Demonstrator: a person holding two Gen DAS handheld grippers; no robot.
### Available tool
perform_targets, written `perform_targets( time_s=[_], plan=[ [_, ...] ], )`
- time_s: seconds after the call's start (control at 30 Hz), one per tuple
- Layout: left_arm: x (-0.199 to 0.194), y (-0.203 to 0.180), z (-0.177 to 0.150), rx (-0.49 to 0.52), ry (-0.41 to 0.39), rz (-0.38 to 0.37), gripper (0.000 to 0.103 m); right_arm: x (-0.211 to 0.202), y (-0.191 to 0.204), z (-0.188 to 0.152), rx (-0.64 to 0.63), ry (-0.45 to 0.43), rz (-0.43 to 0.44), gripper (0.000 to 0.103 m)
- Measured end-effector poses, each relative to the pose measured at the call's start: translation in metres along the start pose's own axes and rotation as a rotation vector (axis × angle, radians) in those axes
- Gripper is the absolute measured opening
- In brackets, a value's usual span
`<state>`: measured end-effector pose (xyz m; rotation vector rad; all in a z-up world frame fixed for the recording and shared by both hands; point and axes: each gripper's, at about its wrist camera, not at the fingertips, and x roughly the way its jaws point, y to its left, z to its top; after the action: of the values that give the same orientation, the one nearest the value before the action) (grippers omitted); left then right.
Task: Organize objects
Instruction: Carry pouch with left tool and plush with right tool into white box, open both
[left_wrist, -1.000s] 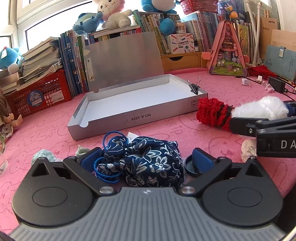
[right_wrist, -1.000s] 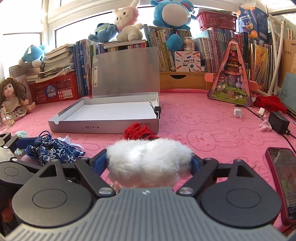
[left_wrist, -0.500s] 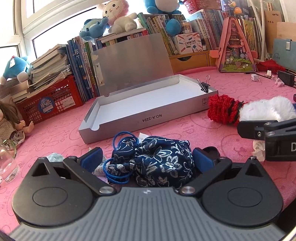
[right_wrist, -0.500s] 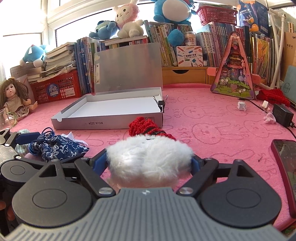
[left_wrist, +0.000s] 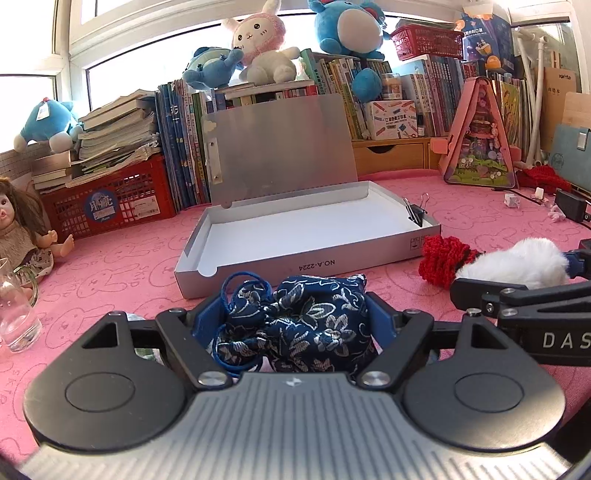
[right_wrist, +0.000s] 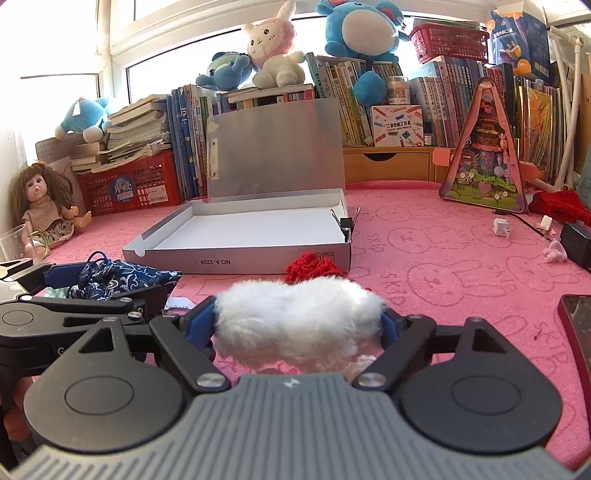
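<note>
A dark blue floral pouch (left_wrist: 314, 332) with a blue cord sits between the blue pads of my left gripper (left_wrist: 295, 314). Its jaws are closing, and both pads press into the cloth. The pouch (right_wrist: 122, 277) also shows at the left of the right wrist view. My right gripper (right_wrist: 299, 321) is shut on a white fluffy piece (right_wrist: 299, 328) joined to red knitting (right_wrist: 314, 266). That fluffy piece (left_wrist: 524, 258) lies to the right of the pouch. An open silver box (left_wrist: 295, 266) with its lid raised stands just beyond both grippers. Its white inside is bare.
A black binder clip (left_wrist: 415, 212) is clipped to the box's right wall. A glass cup (left_wrist: 16, 314) and a doll (left_wrist: 22, 229) are at the left. A phone (right_wrist: 578, 328) and a charger (right_wrist: 576, 240) lie at the right. Books, plush toys and a red crate (left_wrist: 110, 203) line the back.
The left jaws have narrowed onto the blue pouch and now squeeze it. The left view has risen a little. The right gripper keeps its hold on the fluffy piece.
</note>
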<state>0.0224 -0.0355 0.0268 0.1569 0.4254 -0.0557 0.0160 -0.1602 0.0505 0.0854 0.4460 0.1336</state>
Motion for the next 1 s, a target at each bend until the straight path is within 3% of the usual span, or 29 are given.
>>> perform_targets(
  time_s=[0.57,0.73,1.0],
  plan=[
    [0.001,0.022,0.017,-0.106,0.007,-0.006,0.082,0.009,0.006,0.019,0.04,-0.019,0.06,0.084],
    [0.013,0.032,0.026,-0.144,0.025,-0.035,0.082,0.018,0.006,0.027,0.035,-0.023,0.061,0.084],
    [0.037,0.055,0.043,-0.165,0.05,-0.01,0.082,0.035,-0.011,0.048,0.081,0.0,0.054,0.084]
  ],
)
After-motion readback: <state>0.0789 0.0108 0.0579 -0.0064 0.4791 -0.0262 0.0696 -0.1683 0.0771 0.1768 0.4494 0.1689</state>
